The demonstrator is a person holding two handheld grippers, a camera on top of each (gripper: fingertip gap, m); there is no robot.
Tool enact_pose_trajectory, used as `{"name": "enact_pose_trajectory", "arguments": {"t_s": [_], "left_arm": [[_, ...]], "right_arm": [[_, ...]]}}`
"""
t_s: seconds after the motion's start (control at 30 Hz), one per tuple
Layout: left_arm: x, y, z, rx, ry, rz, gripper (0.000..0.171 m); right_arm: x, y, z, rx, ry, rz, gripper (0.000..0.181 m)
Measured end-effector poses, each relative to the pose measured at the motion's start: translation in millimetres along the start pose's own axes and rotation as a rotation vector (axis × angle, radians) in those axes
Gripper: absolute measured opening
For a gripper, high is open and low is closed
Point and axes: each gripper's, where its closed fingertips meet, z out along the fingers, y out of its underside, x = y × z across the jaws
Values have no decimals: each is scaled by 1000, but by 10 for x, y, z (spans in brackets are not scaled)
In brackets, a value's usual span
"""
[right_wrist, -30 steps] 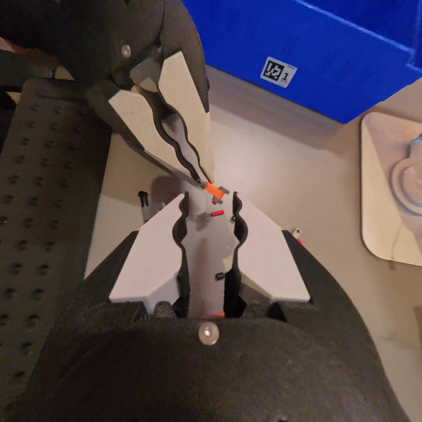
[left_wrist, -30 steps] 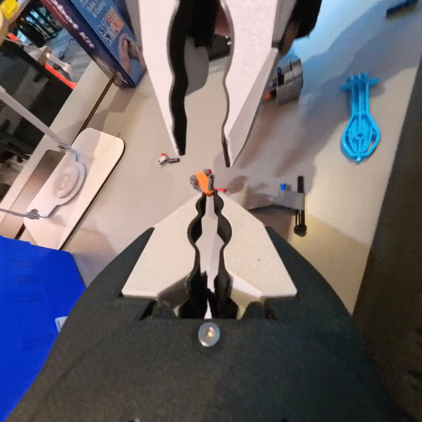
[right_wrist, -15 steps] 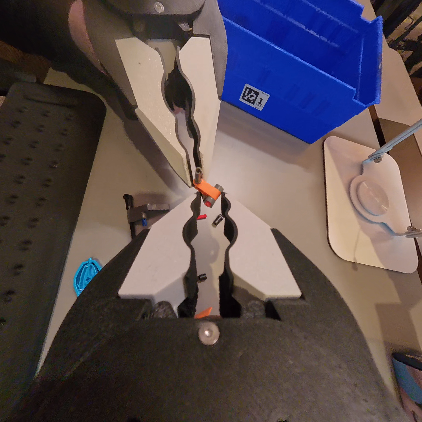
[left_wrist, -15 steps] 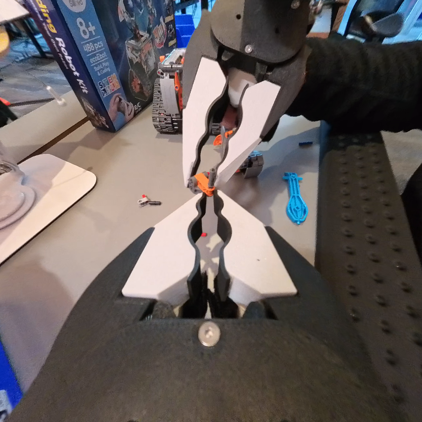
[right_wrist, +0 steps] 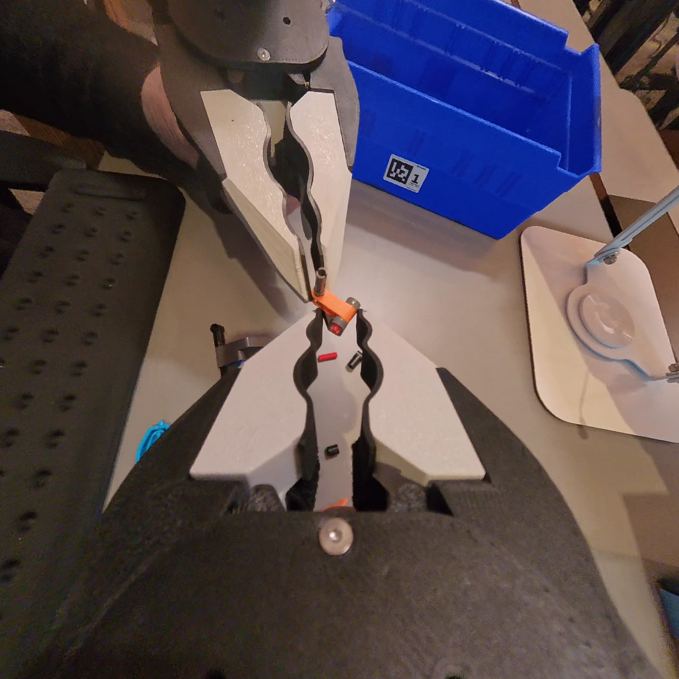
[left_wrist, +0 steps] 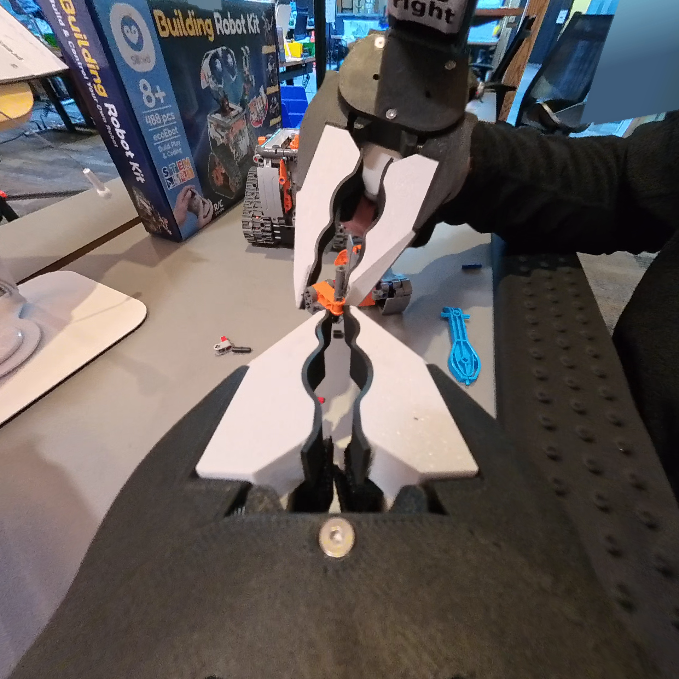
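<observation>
A small orange connector piece (left_wrist: 327, 294) with grey pins is held in the air between both grippers. My left gripper (left_wrist: 336, 313) is shut on its near end; in the right wrist view the left gripper (right_wrist: 316, 290) comes down from above and pinches a grey pin on the piece (right_wrist: 332, 306). My right gripper (right_wrist: 338, 313) has its fingers closed in on the two ends of the piece, over a red-tipped grey pin. In the left wrist view the right gripper (left_wrist: 327, 299) reaches in from above, held by a gloved hand.
On the grey table (left_wrist: 183, 294) stand a robot kit box (left_wrist: 176, 110), a tracked model (left_wrist: 268, 198), a grey sub-assembly (left_wrist: 395, 294) and a blue tool (left_wrist: 461, 349). Loose pins (right_wrist: 327, 356) lie below. A blue bin (right_wrist: 477, 128), a white base plate (right_wrist: 588, 330) and a black perforated mat (right_wrist: 73, 330) flank the space. My left and right fingertips are right by each other.
Both grippers tilted up from looking down at the table. The right gripper's fingers narrowed from wide open and closed onto the orange piece that the left gripper holds.
</observation>
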Motion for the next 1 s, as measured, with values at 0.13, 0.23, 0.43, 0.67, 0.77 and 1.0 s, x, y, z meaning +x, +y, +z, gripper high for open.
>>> {"name": "enact_pose_trajectory", "arguments": {"t_s": [0.13,0.23,0.43,0.67,0.77,1.0], "left_arm": [[6,-46,-9,26,-14,38,5],[-42,-67,-31,25,-68,94,15],[-118,-86,-96,-54,-214,353,38],[-19,-87,-29,-242,-308,798,47],[18,-75,32,-295,-299,891,46],[76,-6,85,-359,-235,941,27]], "right_arm": [[-10,-34,-37,25,-33,55,15],[-28,-95,-83,75,-92,136,15],[-98,-68,-131,113,-263,316,15],[-204,38,-78,54,-357,392,14],[-231,89,-55,15,-358,397,14],[-252,131,-50,-10,-370,407,14]]}}
